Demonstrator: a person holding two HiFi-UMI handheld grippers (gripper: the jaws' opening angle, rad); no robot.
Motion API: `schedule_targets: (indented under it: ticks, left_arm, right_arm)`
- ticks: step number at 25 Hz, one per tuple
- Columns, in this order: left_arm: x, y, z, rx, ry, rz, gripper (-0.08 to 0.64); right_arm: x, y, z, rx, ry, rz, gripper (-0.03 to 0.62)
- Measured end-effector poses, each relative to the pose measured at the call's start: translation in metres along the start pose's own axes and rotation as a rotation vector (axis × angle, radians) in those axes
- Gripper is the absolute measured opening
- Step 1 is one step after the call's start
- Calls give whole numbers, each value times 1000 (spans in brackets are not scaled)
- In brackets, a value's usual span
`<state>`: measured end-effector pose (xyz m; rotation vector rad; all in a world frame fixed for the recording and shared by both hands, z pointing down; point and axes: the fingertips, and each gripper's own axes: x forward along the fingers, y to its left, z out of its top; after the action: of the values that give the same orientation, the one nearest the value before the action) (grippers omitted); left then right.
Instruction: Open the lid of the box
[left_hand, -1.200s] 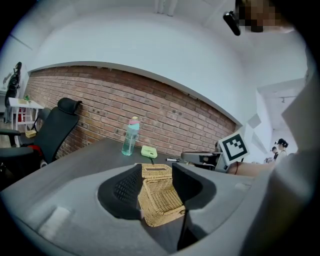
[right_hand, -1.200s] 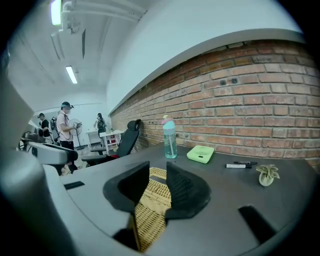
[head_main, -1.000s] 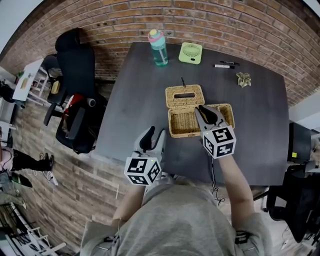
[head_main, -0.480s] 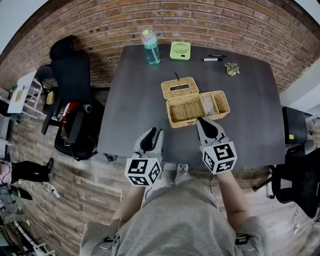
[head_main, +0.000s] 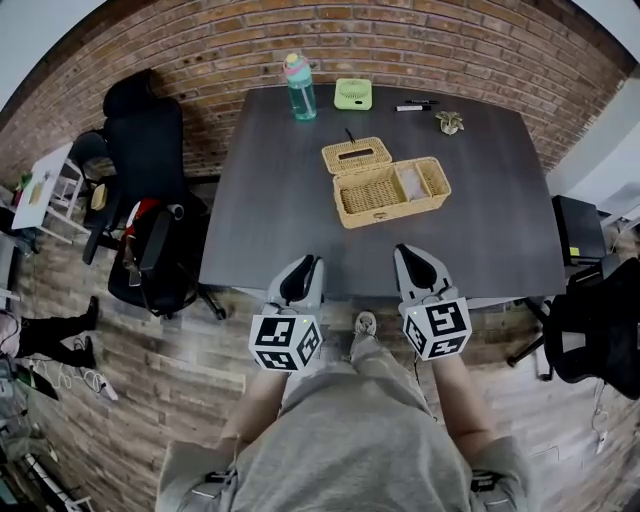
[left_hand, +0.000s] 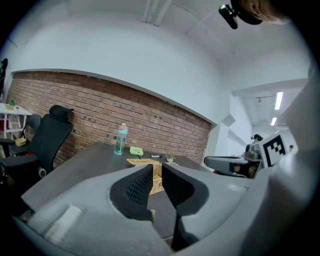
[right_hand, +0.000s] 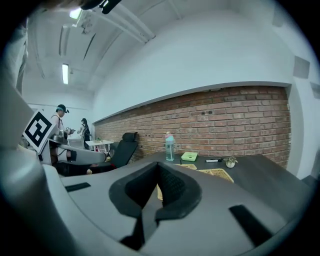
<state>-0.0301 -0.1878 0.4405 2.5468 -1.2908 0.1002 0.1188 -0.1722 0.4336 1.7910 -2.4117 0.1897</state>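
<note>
The wicker box (head_main: 392, 192) stands open on the dark table (head_main: 480, 230), and its lid (head_main: 357, 155) lies flat against its far left side. Both grippers are held off the table's near edge, well short of the box. My left gripper (head_main: 307, 263) has just been closing; a narrow gap remains between its pads and nothing is in it. The jaws of my right gripper (head_main: 406, 252) are together and empty. The left gripper view shows the box (left_hand: 156, 182) far ahead between the pads. In the right gripper view, the box (right_hand: 216, 173) sits beyond the jaws.
At the table's far edge stand a teal bottle (head_main: 299, 87), a green fan (head_main: 353, 93), a marker (head_main: 412, 107) and a small plant (head_main: 449, 122). Black office chairs (head_main: 150, 200) stand to the left, another chair (head_main: 600, 320) to the right. A brick wall runs behind.
Both grippers have drawn back from the box towards the person, past the table's near edge. The right gripper, earlier at the box, has left it. The box stays open.
</note>
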Motion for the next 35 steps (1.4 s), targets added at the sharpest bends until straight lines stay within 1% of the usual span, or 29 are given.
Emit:
schedule_targets:
  ticks: [9, 21, 30, 35]
  left_arm:
    - [-62, -18, -6, 19, -28, -4, 39]
    - [-131, -39, -20, 30, -33, -9, 21]
    - [-161, -43, -26, 52, -48, -7, 17]
    - [-168, -44, -27, 36, -49, -7, 17]
  right_arm:
    - [-59, 43, -2, -3, -33, -10, 3]
    - [-122, 83, -8, 11, -61, -27, 3]
    - [-144, 104, -15, 14, -79, -29, 3]
    - [-149, 111, -17, 17, -71, -19, 3]
